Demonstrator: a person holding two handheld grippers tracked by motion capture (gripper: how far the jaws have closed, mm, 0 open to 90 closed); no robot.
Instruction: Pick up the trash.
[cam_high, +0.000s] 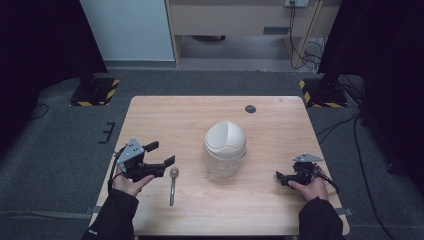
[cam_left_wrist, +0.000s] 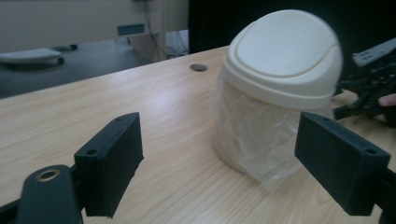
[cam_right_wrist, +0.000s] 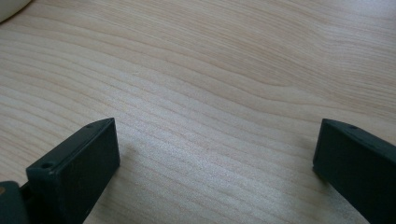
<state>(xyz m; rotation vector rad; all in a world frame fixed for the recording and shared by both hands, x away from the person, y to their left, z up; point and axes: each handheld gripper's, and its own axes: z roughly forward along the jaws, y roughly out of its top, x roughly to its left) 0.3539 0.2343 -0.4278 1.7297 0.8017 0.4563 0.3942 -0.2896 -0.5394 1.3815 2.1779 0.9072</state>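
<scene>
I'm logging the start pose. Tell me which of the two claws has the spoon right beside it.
The left claw: the spoon lies on the table just beside its open jaws. The right claw sits across the table, beyond the lidded bin.

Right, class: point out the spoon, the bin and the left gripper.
spoon (cam_high: 172, 186): high view, on its handle.
bin (cam_high: 225, 140): high view, on its white domed lid.
left gripper (cam_high: 161, 153): high view, midway between its fingertips.
</scene>
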